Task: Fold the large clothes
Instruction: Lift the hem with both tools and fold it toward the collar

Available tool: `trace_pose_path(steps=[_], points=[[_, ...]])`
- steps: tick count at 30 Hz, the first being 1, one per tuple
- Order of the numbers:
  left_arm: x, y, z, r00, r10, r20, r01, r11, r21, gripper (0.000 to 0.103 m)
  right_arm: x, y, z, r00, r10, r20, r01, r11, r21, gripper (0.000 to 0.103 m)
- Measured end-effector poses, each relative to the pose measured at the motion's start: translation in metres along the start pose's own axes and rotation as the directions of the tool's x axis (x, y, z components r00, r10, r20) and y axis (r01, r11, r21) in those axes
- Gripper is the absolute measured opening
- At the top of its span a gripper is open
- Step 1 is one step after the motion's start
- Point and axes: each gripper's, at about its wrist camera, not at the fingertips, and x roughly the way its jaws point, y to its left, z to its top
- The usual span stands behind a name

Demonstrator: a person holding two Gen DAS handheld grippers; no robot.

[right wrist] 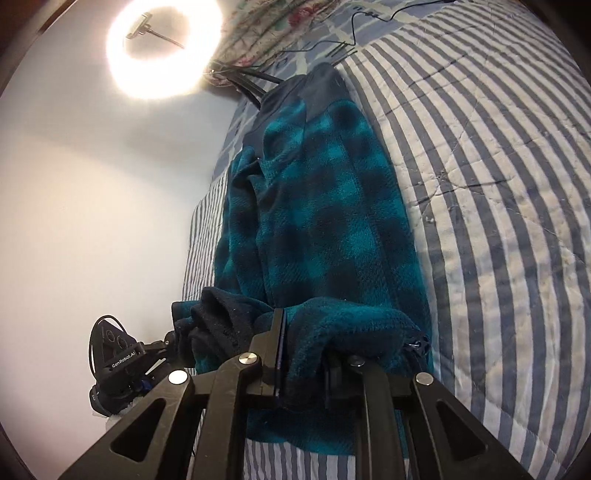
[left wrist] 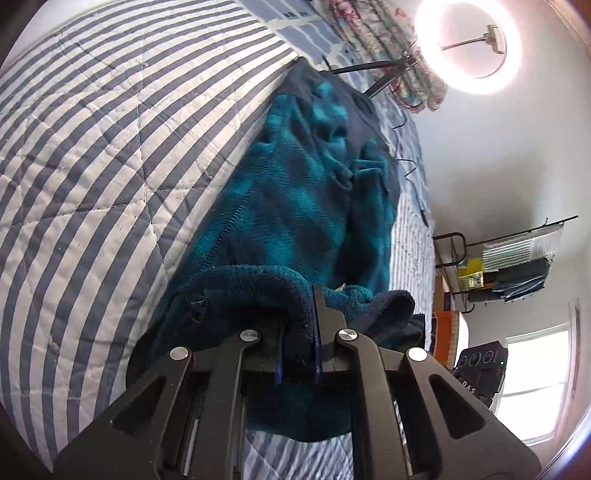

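1. The left gripper (left wrist: 300, 317) has its two fingers drawn close together, pinching a thick fold of the teal-and-navy plaid fleece jacket (left wrist: 295, 206) at its near edge; the cloth bulges over the fingertips.
2. The right gripper (right wrist: 303, 343) is likewise nearly closed on a bunched fold of the same fleece jacket (right wrist: 325, 206), with fabric draped over both fingers.
3. From the right wrist view, the left gripper (right wrist: 122, 365) appears just beside, at the jacket's other near corner.
4. The jacket lies stretched lengthwise on the bed, its dark navy upper part farthest from the grippers.
5. Under it is a blue-and-white striped quilt (left wrist: 92, 147).
6. Beyond the jacket's far end stands a lit ring light (right wrist: 162, 48), near a floral blanket (left wrist: 373, 33).
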Motion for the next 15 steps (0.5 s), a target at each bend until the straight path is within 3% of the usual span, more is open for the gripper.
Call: trace_pose_path(steps=[5, 8, 9, 10, 13, 15], points=[[0.008, 0.003, 0.003, 1.000, 0.017, -0.017, -0.016, 1.000, 0.007, 0.012, 0.009, -0.005, 0.006, 1.000, 0.027, -0.015, -0.026, 0.999, 0.039, 0.024], [0.008, 0.005, 0.007, 0.999, -0.028, -0.039, 0.027, 0.999, -0.021, 0.027, 0.006, -0.006, 0.009, 0.998, 0.064, -0.022, -0.062, 0.996, 0.067, 0.033], [0.007, 0.006, 0.008, 0.997, -0.054, -0.048, 0.052, 0.998, -0.040, 0.039, 0.003, -0.007, 0.008, 0.997, 0.078, -0.027, -0.075, 0.994, 0.081, 0.036], [0.005, 0.006, 0.009, 0.996, -0.075, -0.052, 0.072, 0.996, -0.058, 0.050, 0.001, -0.008, 0.009, 0.995, 0.099, -0.029, -0.095, 0.990, 0.100, 0.044], [-0.006, 0.005, 0.014, 0.993, -0.118, -0.031, 0.115, 0.990, -0.083, 0.060, -0.014, -0.009, 0.011, 0.987, 0.163, 0.009, -0.163, 0.980, 0.112, 0.074], [-0.013, 0.006, 0.019, 0.990, -0.139, -0.028, 0.135, 0.986, -0.098, 0.060, -0.029, -0.007, 0.013, 0.982, 0.186, 0.042, -0.190, 0.976, 0.109, 0.076]])
